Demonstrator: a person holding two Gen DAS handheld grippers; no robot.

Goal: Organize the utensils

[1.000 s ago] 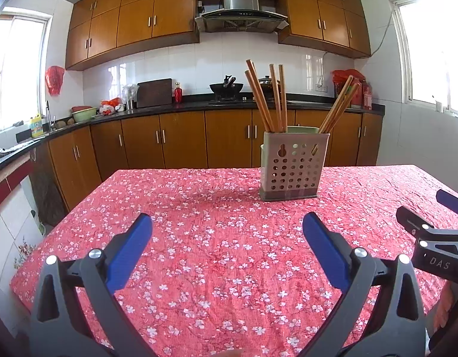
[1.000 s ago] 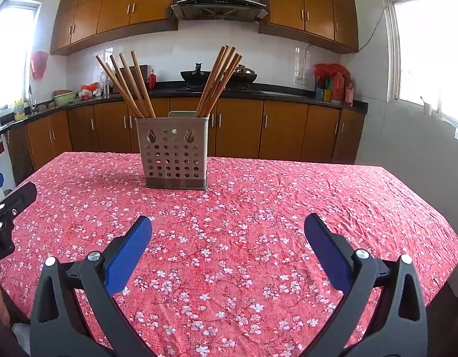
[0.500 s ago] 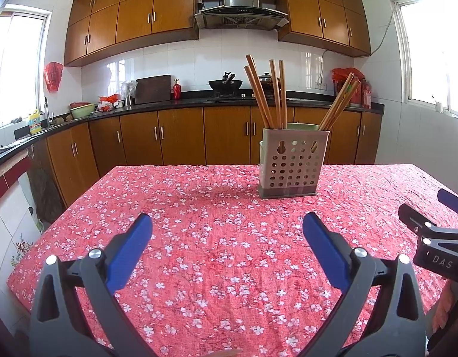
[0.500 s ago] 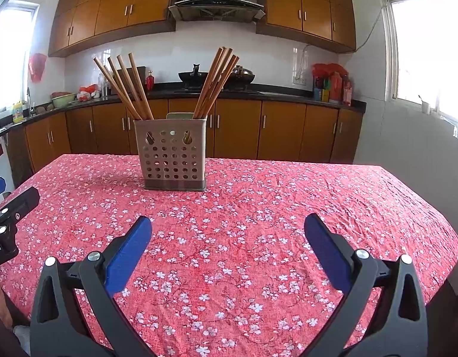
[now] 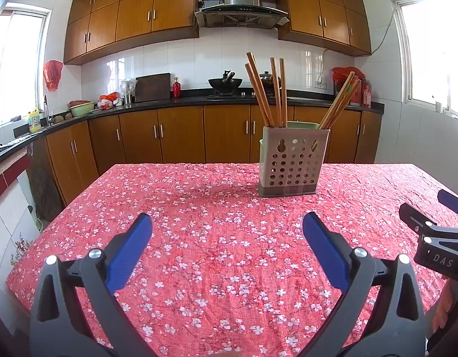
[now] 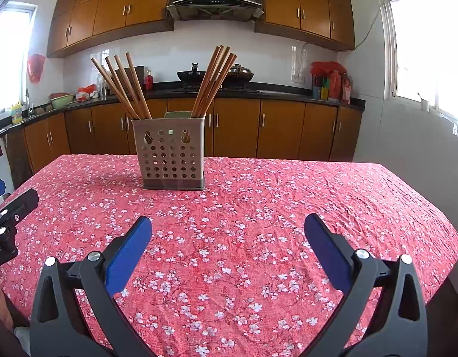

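A beige perforated utensil holder (image 5: 292, 160) (image 6: 171, 154) stands upright on the red floral tablecloth (image 5: 223, 238) (image 6: 243, 223), toward the far side. Two bunches of wooden chopsticks (image 5: 266, 92) (image 6: 121, 86) lean out of it, one on the left, the other chopsticks (image 5: 340, 101) (image 6: 214, 80) on the right. My left gripper (image 5: 227, 238) is open, low over the near cloth with nothing between its blue pads. My right gripper (image 6: 228, 238) is open too, well short of the holder. Each gripper shows at the other view's edge.
Wooden kitchen cabinets (image 5: 181, 136), a dark counter with a wok (image 5: 225, 82) and bottles run behind the table. The table's left edge (image 5: 59, 217) drops to a tiled floor; the right edge (image 6: 431, 214) faces a white wall under a window.
Both views have tilted up a little, so the holder sits slightly lower and nearer the frame's middle. Both grippers stay open and hold nothing.
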